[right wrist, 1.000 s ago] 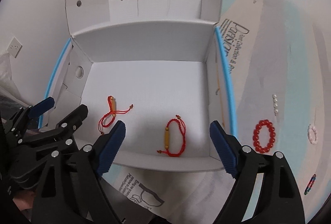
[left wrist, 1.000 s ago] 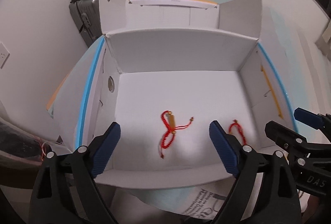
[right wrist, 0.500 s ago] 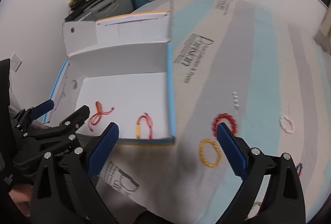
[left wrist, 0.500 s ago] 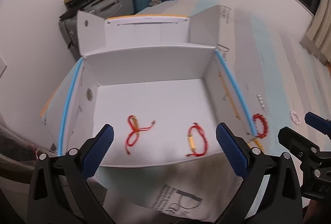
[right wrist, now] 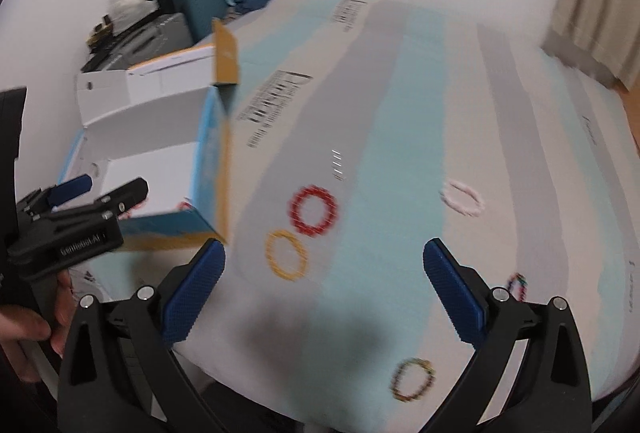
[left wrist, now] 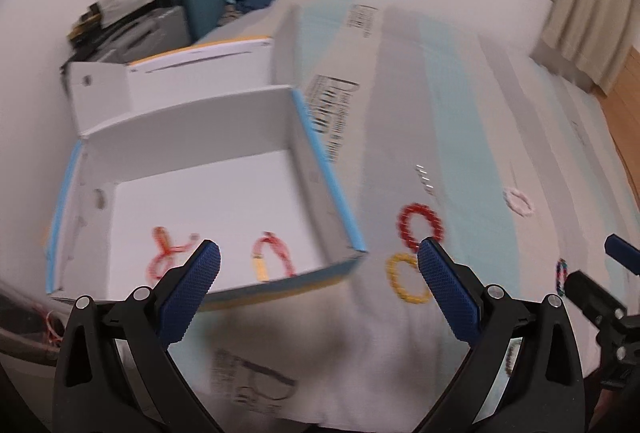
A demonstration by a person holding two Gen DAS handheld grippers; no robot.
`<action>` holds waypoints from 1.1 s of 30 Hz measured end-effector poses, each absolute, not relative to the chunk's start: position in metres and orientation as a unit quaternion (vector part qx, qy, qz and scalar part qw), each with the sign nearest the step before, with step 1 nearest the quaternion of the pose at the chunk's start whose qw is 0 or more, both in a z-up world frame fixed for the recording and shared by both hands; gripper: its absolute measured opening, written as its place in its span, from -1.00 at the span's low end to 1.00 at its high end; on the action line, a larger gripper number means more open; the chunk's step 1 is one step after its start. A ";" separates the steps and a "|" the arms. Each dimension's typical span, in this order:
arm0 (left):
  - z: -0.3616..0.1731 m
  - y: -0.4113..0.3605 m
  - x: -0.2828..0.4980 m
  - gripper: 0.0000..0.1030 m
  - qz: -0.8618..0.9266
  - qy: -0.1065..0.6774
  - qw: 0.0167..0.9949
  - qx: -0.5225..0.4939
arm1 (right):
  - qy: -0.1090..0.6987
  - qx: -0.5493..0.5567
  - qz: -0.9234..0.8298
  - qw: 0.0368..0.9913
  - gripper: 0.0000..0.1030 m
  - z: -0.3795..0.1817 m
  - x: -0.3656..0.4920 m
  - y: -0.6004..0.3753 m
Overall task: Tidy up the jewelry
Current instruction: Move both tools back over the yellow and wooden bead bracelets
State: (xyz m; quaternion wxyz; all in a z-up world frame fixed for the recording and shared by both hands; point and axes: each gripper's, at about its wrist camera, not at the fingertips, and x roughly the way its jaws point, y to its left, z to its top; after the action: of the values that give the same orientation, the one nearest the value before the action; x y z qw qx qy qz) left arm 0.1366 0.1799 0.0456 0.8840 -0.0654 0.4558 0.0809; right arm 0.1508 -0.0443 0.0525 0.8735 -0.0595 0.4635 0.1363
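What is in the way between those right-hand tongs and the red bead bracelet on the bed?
Nothing visible. The right tongs are open and empty, and the red bracelet lies on bare bedspread ahead of them. Only the yellow bracelet lies close beside it, nearer the tongs; the box stands off to the side.

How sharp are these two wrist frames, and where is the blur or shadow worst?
Left wrist view: motion blur smears the white box and the red bead bracelet; the left gripper stays crisp. Right wrist view: similar smear on the yellow bracelet, with a dark shadow on the bedsheet between the right gripper fingers.
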 end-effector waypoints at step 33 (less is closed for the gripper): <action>-0.115 0.068 0.198 0.89 0.024 0.543 0.839 -0.022 | 0.601 0.005 0.052 0.798 0.85 -0.139 0.109 -0.172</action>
State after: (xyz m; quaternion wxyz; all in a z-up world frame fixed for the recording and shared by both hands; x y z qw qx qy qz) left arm 0.1978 0.0676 -0.1153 0.8389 -0.0222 0.5432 0.0240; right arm 0.1092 -0.1719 -0.1389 0.7977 0.0049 0.6009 0.0517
